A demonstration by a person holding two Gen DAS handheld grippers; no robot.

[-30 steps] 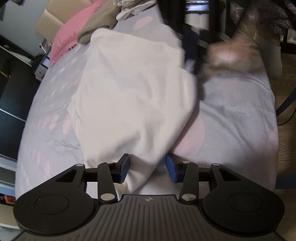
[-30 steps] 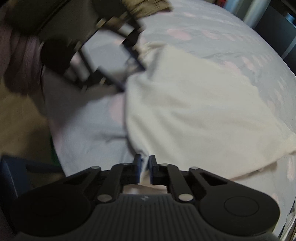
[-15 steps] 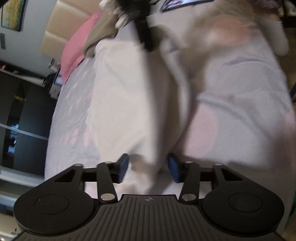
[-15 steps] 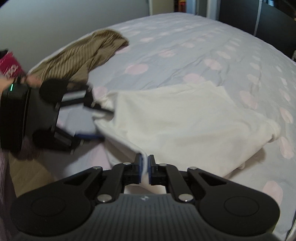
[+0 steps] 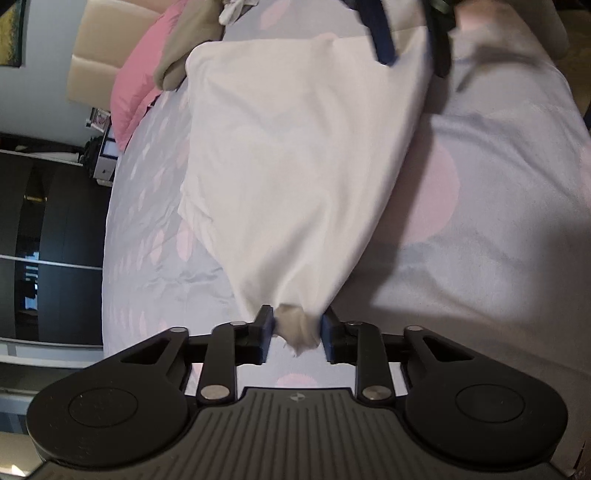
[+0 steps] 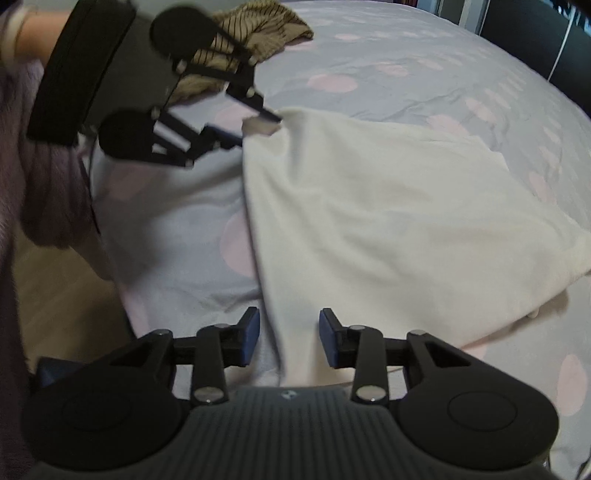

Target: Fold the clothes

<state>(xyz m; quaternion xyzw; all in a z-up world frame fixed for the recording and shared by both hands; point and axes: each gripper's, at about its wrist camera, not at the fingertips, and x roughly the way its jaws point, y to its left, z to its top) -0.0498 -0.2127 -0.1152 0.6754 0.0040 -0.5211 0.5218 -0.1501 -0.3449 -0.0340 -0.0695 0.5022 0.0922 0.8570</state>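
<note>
A white garment (image 5: 288,166) lies spread on the bed, partly folded. In the left wrist view my left gripper (image 5: 297,332) is shut on a bunched corner of it, and the cloth fills the gap between the blue pads. The right wrist view shows that same gripper (image 6: 255,129) at the upper left, with the corner pinched and slightly lifted. My right gripper (image 6: 289,326) stands open over the near edge of the garment (image 6: 388,221), and the cloth edge runs between its fingers untouched. From the left wrist it appears at the top, as the right gripper (image 5: 412,55) with its fingers apart.
The bed cover (image 5: 498,184) is lilac with pink dots. A pink pillow (image 5: 136,85) and a tan striped garment (image 6: 251,33) lie near the headboard (image 5: 96,59). Dark cupboards (image 5: 37,221) stand beyond the bed. A purple fuzzy sleeve (image 6: 44,184) and wooden floor (image 6: 62,295) are at the bed's edge.
My right gripper was shut on the garment's edge and has opened. My left gripper was open around a corner and has closed on it. Both views shifted along the bed.
</note>
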